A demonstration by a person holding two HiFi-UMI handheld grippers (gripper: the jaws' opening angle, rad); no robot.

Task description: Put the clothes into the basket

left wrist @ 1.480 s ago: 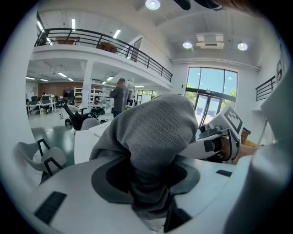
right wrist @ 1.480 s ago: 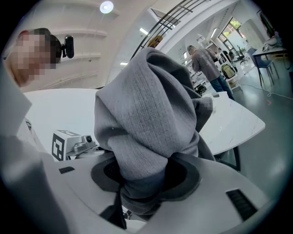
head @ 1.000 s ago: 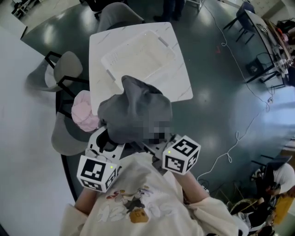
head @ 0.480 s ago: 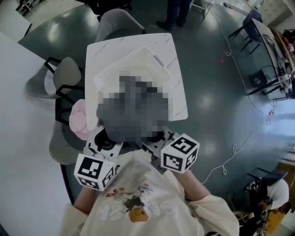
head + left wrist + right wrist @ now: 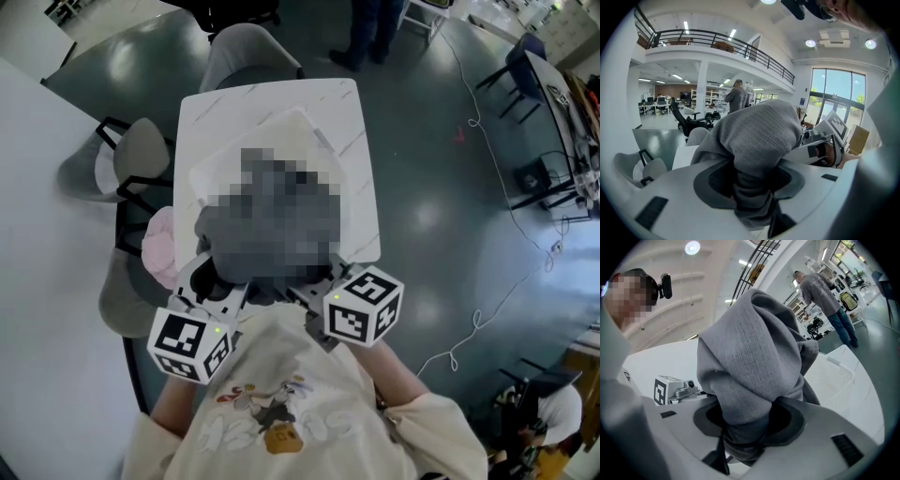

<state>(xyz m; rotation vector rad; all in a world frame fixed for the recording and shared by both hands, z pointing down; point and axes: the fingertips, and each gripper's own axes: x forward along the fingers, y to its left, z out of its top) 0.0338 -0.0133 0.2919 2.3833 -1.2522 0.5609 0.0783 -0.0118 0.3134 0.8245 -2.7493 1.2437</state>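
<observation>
Both grippers are gripping the same grey sweater (image 5: 759, 136). The left gripper (image 5: 752, 190) is pinching a twisted fold btwn its jaws, pads pressing on the cloth. The right gripper (image 5: 743, 432) is doing likewise w/ another fold. The bulk is bunching up above & ahead of both sets of jaws, hanging in the air.

Key relation: the white basket (image 5: 317, 134) is sitting on the white table (image 5: 281, 94), straight ahead of the grippers on the far side of the sweater. In head view the sweater is covering the basket's near part, so it's prob. hanging over or close to the near rim. Can't tell exactly, since that patch is blurred. The basket's long axis is running diagonally, near-left to far-right. In right gripper view the basket is showing ahead & to the right of the cloth, lower than it.

The grippers are sitting side by side, abt equally near the basket, neither clearly leading. So the next move, imo, is calling for both going forward & down together, then letting go over the middle.

A pink garment (image 5: 159, 246) is lying on a chair (image 5: 127, 286) to the left, so the task isn't done.
</observation>
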